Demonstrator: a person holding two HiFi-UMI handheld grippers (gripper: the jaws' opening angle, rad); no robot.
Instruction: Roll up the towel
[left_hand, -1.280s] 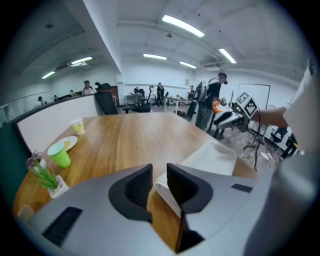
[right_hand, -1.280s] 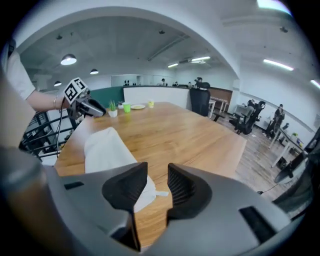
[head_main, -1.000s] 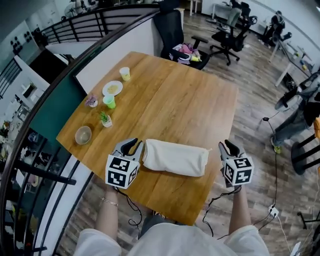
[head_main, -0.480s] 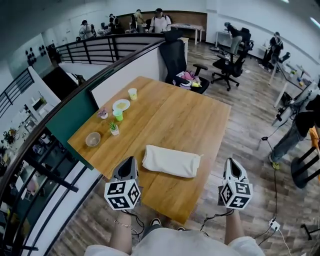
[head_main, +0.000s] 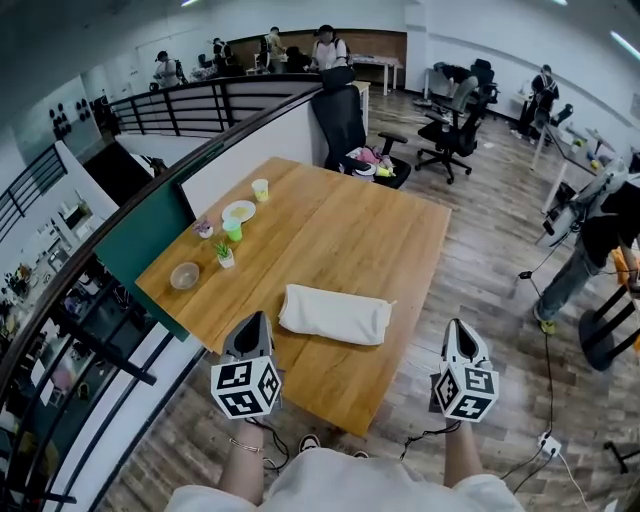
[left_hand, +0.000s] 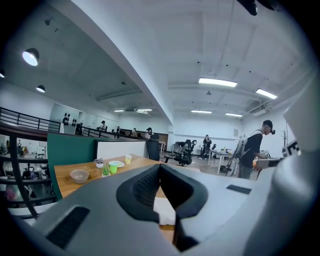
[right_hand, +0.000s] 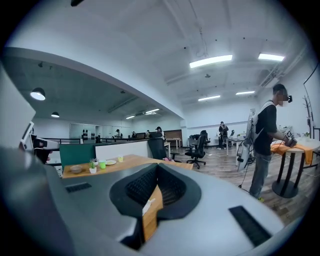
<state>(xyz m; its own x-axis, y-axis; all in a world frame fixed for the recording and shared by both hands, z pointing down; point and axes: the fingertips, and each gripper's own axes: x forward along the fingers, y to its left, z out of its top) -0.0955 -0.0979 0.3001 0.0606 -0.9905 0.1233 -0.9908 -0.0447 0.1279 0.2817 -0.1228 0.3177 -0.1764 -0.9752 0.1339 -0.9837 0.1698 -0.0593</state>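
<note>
The towel (head_main: 335, 315) lies as a soft white roll on the wooden table (head_main: 370, 230), ahead of and between our two pairs of jaws, touched by neither. Our left gripper (head_main: 253, 325) and right gripper (head_main: 458, 332) hover off the table's near edge, both clenched on nothing. Through the slit of the left jaws, a strip of white cloth shows just ahead. We judge the roll light and limp, likely to slacken if nudged, so any hold belongs at its two ends, pinching through all layers. Beyond the left jaws, well apart from the towel, stand a bowl (head_main: 184, 275), a small plant (head_main: 225, 255) and a green cup (head_main: 233, 229).
</note>
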